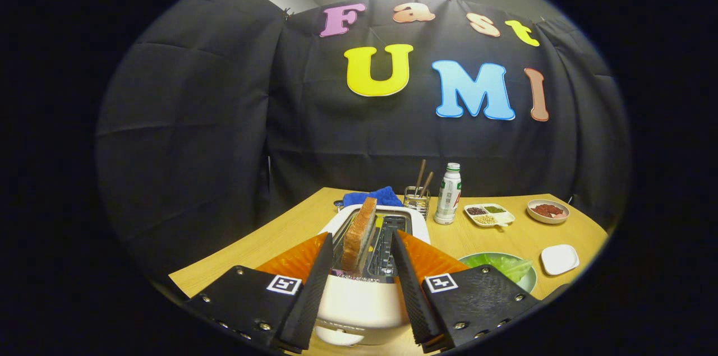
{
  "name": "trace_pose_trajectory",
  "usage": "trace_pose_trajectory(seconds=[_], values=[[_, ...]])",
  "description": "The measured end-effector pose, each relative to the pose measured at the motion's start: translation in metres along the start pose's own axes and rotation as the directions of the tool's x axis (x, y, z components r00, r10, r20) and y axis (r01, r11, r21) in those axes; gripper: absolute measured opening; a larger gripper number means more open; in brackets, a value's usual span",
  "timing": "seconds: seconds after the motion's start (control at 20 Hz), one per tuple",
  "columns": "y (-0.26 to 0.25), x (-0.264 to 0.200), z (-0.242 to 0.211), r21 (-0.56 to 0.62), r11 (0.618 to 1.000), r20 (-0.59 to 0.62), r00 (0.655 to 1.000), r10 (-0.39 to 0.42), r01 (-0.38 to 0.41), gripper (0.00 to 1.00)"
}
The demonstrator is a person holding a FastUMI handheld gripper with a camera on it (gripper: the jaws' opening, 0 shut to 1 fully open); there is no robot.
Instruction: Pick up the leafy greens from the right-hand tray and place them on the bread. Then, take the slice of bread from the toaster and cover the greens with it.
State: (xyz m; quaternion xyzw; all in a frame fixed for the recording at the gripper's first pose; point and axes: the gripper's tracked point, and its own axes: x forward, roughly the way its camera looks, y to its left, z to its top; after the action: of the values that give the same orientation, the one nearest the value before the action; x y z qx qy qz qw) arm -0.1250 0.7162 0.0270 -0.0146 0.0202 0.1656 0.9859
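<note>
Toaster (pixel 364 300) holding upright bread slice (pixel 359 235) between spread fingers of gripper (pixel 363 252), not touching | leafy greens (pixel 505 264) lying in bowl (pixel 532 280), partly hidden behind right finger

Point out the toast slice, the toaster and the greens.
toast slice (pixel 359 232), gripper view: its crust edge.
toaster (pixel 359 303), gripper view: its front wall, between the open gripper (pixel 360 266) fingers.
leafy greens (pixel 499 263), gripper view: the top leaf.

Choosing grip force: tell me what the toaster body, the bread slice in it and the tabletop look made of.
White toaster: glossy plastic, probably, smooth rounded shell. Toasted bread slice, ahead between the open gripper's fingers: porous crumb, browned crust. Tan table: wood or wood-look laminate, faint grain.
</note>
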Motion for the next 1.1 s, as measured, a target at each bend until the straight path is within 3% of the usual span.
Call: trace_pose_trajectory(seconds=[0.3,0.4,0.5,0.6,0.75,0.8,0.95,1.0,1.1], values=[[0.001,0.022,-0.001,0.032,0.998,-0.041,0.998,-0.056,0.058,0.65],[0.001,0.023,0.000,0.012,0.997,-0.044,0.996,-0.076,0.077,0.55],[0.004,0.024,0.003,0.003,0.996,-0.045,0.995,-0.089,0.090,0.55],[0.004,0.022,-0.004,-0.006,0.996,-0.062,0.994,-0.092,0.092,0.29],[0.004,0.026,-0.004,-0.046,0.994,-0.045,0.994,-0.103,0.101,0.24],[0.006,0.021,0.001,-0.072,0.992,-0.031,0.993,-0.110,0.108,0.14],[0.004,0.028,-0.002,-0.059,0.993,-0.022,0.994,-0.108,0.106,0.14],[0.006,0.026,-0.001,-0.048,0.994,-0.020,0.994,-0.104,0.103,0.02],[0.005,0.025,0.000,-0.078,0.992,-0.023,0.994,-0.105,0.102,0.02]])
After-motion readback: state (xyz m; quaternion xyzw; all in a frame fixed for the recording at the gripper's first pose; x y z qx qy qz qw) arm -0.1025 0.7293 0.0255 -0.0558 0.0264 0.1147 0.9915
